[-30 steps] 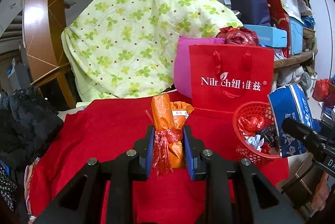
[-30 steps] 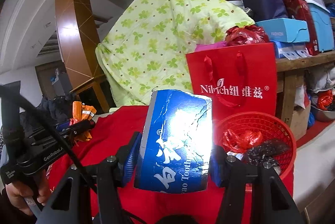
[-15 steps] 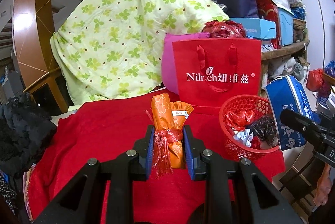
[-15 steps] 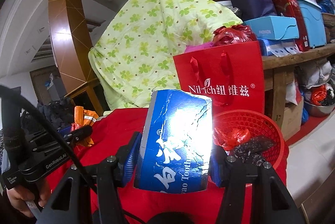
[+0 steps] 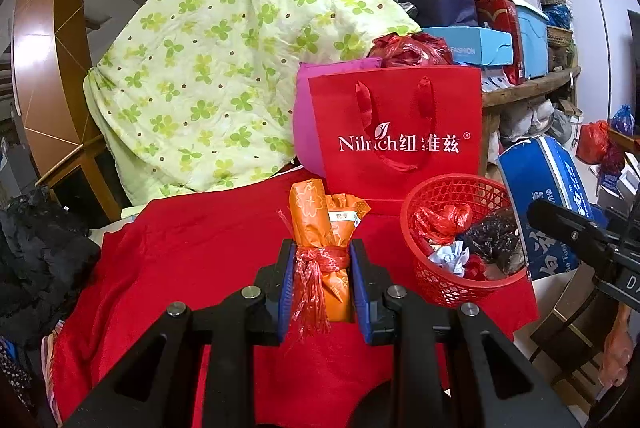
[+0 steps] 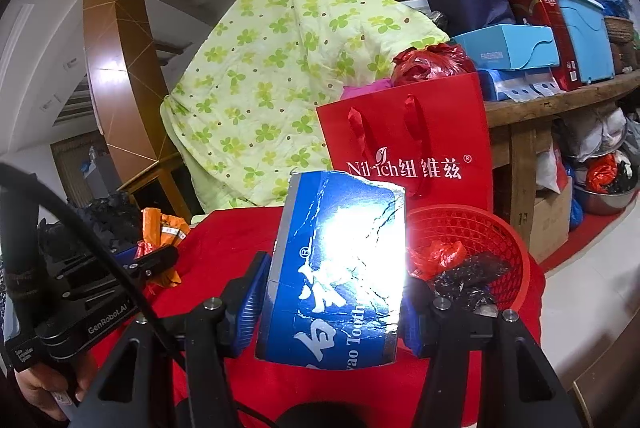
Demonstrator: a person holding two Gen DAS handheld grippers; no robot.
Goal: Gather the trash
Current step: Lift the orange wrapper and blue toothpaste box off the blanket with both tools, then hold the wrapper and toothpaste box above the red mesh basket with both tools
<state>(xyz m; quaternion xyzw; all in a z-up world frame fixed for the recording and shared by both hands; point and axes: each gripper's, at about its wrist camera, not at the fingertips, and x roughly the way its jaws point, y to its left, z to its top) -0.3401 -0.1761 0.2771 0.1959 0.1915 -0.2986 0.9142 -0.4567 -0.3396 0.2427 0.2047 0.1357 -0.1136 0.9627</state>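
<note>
My left gripper [image 5: 323, 282] is shut on an orange wrapper bundle [image 5: 320, 224] tied with red fringed string, held above the red tablecloth [image 5: 208, 252]. A blue toothpaste box [image 6: 340, 264], torn along its top edge, sits squeezed between the pads of my right gripper [image 6: 332, 302]. The red mesh basket [image 5: 444, 288] stands to the right of the bundle and holds a red bag scrap, a black bag and white paper. In the right wrist view the basket [image 6: 508, 240] lies just right of the box. The left gripper [image 6: 156, 260] with its orange bundle shows at the left there.
A red paper gift bag [image 5: 400, 132] stands behind the basket, with a magenta cushion [image 5: 308, 132] and a green clover quilt [image 5: 224, 76] beyond. A wooden shelf [image 6: 560, 100] at right carries boxes and bags. Black cloth [image 5: 36, 260] lies at the table's left edge.
Both grippers have drifted toward the basket with their loads; the basket and gift bag now sit closer to the middle of each view. Neither grip has changed.
</note>
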